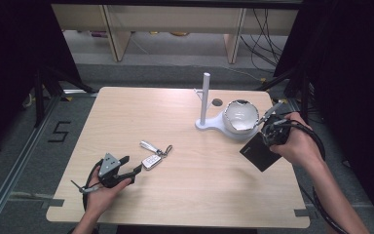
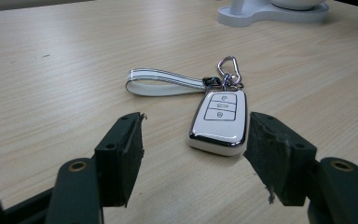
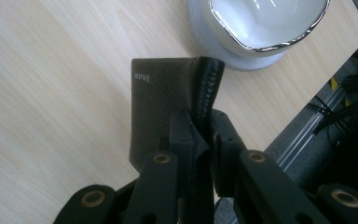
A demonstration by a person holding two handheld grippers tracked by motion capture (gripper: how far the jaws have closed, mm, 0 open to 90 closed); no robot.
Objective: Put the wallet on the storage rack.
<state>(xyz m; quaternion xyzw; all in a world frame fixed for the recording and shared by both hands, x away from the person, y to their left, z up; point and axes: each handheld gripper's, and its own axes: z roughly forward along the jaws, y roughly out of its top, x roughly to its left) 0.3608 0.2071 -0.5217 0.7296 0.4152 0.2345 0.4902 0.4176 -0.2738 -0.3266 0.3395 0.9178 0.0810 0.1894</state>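
A black leather wallet [image 1: 259, 152] hangs above the table's right side, pinched by my right gripper [image 1: 271, 132], whose jaws are shut on its folded edge [image 3: 204, 98]. Just beyond it stands a white bowl [image 1: 241, 115] with a silver rim [image 3: 265, 28] on a white stand with an upright post [image 1: 205, 97]. A white car key fob [image 1: 151, 161] with a white strap [image 1: 148, 145] and a carabiner lies near the table's left middle. My left gripper [image 1: 132, 165] rests low on the table just in front of the fob [image 2: 219, 122], jaws open on either side of it, not touching.
The light wooden table [image 1: 185, 195] has a small round hole [image 1: 217, 102] near the stand. Its right edge [image 3: 307, 116] is close to my right gripper, with floor rails and cables beyond. Shelving legs stand past the far edge.
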